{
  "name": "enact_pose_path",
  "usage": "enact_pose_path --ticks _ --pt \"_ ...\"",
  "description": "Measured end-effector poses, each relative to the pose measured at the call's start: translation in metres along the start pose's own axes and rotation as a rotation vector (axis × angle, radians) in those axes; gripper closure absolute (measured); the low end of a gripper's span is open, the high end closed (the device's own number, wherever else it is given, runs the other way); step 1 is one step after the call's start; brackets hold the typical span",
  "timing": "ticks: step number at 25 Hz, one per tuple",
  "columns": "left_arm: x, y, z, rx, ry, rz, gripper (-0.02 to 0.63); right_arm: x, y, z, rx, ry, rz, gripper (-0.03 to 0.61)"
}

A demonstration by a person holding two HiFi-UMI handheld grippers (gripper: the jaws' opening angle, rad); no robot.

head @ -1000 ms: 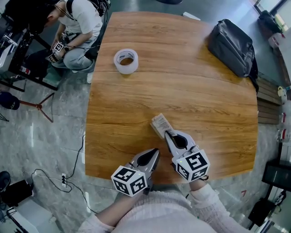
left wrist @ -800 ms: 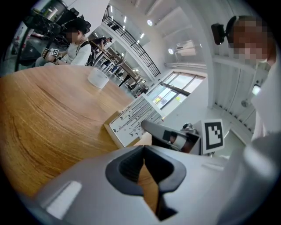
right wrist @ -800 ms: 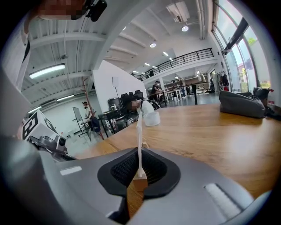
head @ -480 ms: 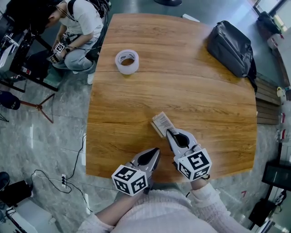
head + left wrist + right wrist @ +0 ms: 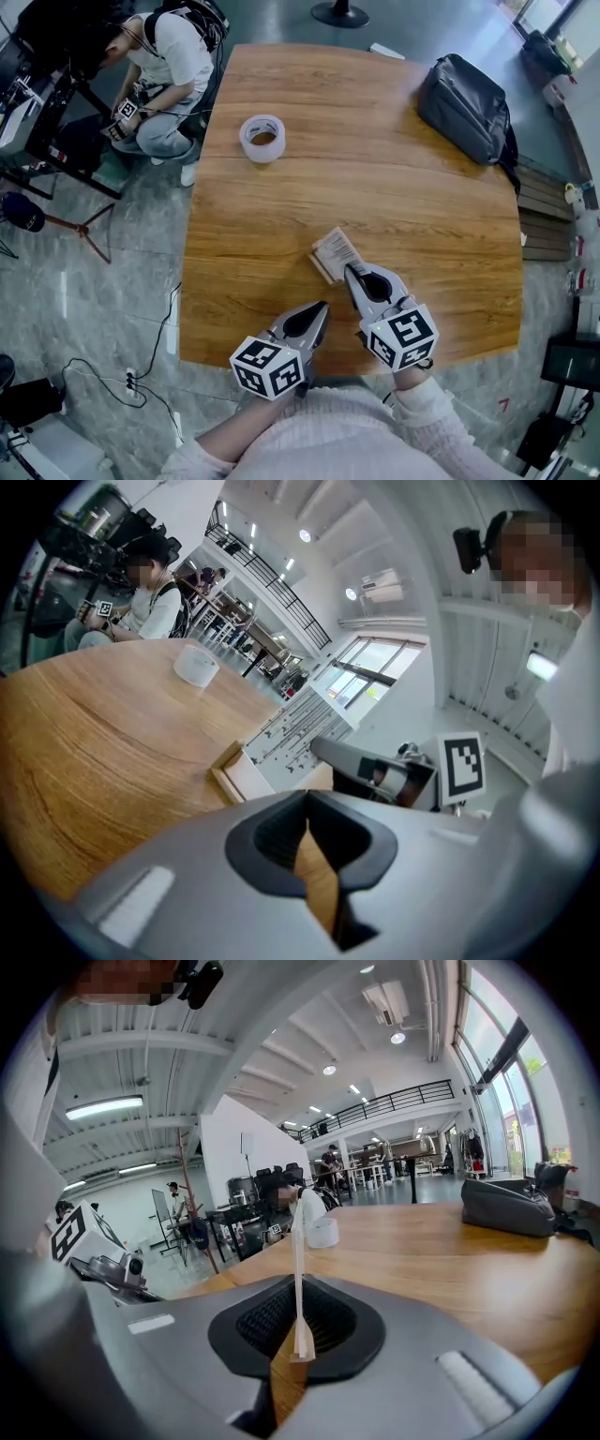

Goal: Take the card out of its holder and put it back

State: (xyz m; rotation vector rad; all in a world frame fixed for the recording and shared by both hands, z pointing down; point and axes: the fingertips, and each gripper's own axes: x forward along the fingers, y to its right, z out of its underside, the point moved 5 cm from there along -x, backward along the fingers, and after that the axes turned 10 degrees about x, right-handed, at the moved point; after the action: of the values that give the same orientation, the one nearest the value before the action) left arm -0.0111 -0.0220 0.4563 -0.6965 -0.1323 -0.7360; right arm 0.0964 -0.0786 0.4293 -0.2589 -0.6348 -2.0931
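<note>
- Wooden table (image 5: 394, 187) below.
- Card holder (image 5: 322, 266), the card (image 5: 337, 249) seemingly inside, is clamped edge-on at its near end by the right gripper (image 5: 351, 274). Its long axis runs straight ahead.
- Left gripper (image 5: 322, 307), jaws together and empty, waits just to its left.

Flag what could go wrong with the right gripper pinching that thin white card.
The right gripper pinches only an edge of the thin white card, which may bend or slip. The left gripper, shut, is off the light wooden holder, so that could lift or slide along.
</note>
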Motion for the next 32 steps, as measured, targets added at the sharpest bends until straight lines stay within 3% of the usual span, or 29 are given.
enact_pose_path --ticks 32 --pt "-0.015 0.006 -0.035 0.074 0.084 0.013 0.606 -0.041 -0.019 -0.039 0.007 0.110 -0.020 0.571"
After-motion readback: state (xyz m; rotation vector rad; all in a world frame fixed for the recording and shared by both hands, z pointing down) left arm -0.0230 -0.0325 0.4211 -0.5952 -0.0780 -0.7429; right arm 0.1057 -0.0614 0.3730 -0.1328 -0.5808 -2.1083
